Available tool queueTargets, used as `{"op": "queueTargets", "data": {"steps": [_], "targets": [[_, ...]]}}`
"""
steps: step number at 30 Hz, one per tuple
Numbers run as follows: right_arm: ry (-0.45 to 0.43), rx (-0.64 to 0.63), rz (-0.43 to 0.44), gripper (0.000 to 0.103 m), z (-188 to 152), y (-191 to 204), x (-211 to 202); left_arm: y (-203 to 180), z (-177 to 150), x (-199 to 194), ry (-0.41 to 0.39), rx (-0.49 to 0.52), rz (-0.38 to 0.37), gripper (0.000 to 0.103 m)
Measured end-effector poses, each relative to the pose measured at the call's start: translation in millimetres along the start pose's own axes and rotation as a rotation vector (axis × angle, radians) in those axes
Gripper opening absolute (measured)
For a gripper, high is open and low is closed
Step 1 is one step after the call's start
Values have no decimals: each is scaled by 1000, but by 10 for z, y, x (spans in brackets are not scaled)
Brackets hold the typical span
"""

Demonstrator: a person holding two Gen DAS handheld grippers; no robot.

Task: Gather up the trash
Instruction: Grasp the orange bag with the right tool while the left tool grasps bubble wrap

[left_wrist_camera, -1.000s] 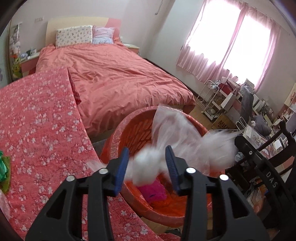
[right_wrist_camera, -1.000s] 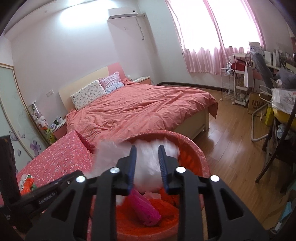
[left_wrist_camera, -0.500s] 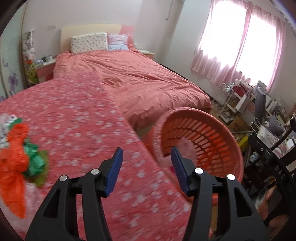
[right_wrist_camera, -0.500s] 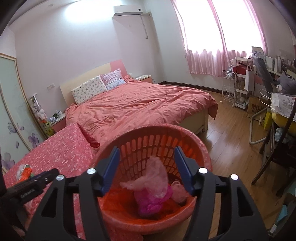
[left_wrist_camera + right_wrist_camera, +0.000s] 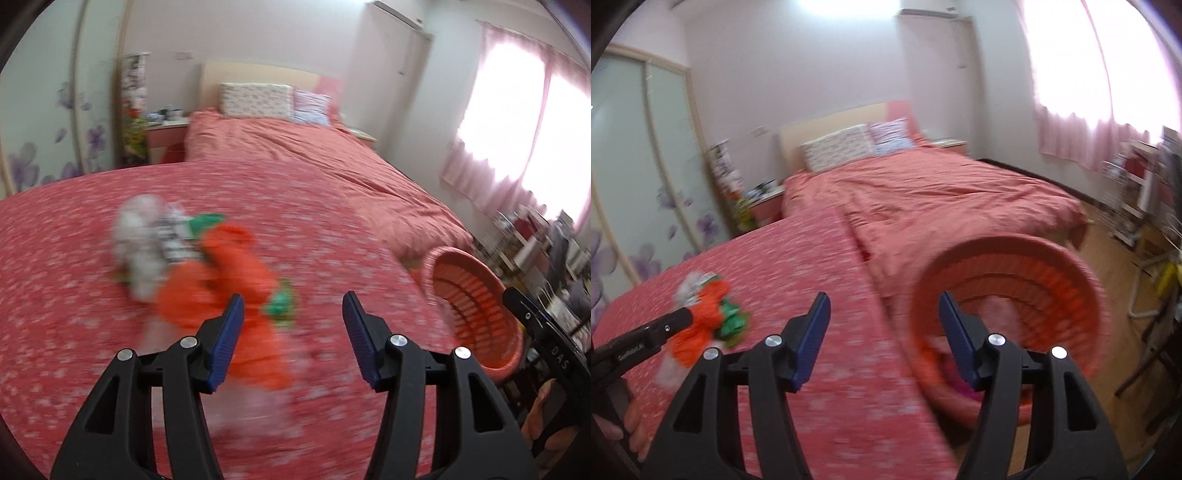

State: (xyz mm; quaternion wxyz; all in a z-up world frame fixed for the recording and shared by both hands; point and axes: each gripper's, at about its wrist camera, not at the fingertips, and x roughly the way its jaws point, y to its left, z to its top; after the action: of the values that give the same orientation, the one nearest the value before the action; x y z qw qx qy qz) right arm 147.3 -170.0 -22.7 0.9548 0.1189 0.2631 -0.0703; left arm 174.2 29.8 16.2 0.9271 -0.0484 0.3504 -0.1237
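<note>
Gaping with nothing between its jaws, the left gripper (image 5: 291, 332) is hanging over the flowered red cloth (image 5: 74, 295), just short of the blurred heap of orange, green and white trash (image 5: 207, 273). The right gripper (image 5: 884, 332) is likewise standing apart and empty, framing the orange basket (image 5: 1052, 266) beside the bed (image 5: 942, 195).

A: The trash pile (image 5: 207, 273), centre-left in the left wrist view, is smeared; only orange, green and white show.

B: The orange basket (image 5: 1034, 280), lower right in the right wrist view, is blurred too, its contents a pink smudge.
</note>
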Motion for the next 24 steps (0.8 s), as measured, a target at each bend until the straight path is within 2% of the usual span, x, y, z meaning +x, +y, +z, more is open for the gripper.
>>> {"op": "queueTargets", "data": {"steps": [8, 10, 12, 19, 20, 21, 22, 24], "targets": [[95, -140, 183, 59, -36, 1143, 373, 764, -84, -149, -22, -67, 166, 56], [129, -165, 220, 54, -51, 1405, 506, 913, -104, -158, -20, -83, 197, 56], [163, -180, 244, 49, -66, 1617, 636, 1040, -127, -167, -15, -103, 209, 56], [263, -208, 239, 48, -127, 1976, 1076, 1324, -240, -208, 1, -149, 206, 56], [275, -217, 230, 42, -163, 1999, 1121, 1342, -258, -211, 5, -152, 201, 56], [290, -226, 220, 31, -194, 1987, 1157, 1361, -269, -198, 9, -155, 194, 56], [307, -230, 213, 30, -229, 1976, 1187, 1378, -283, -196, 13, -156, 185, 56], [286, -213, 216, 25, -248, 1897, 1128, 1353, -290, -169, 22, -153, 164, 56]]}}
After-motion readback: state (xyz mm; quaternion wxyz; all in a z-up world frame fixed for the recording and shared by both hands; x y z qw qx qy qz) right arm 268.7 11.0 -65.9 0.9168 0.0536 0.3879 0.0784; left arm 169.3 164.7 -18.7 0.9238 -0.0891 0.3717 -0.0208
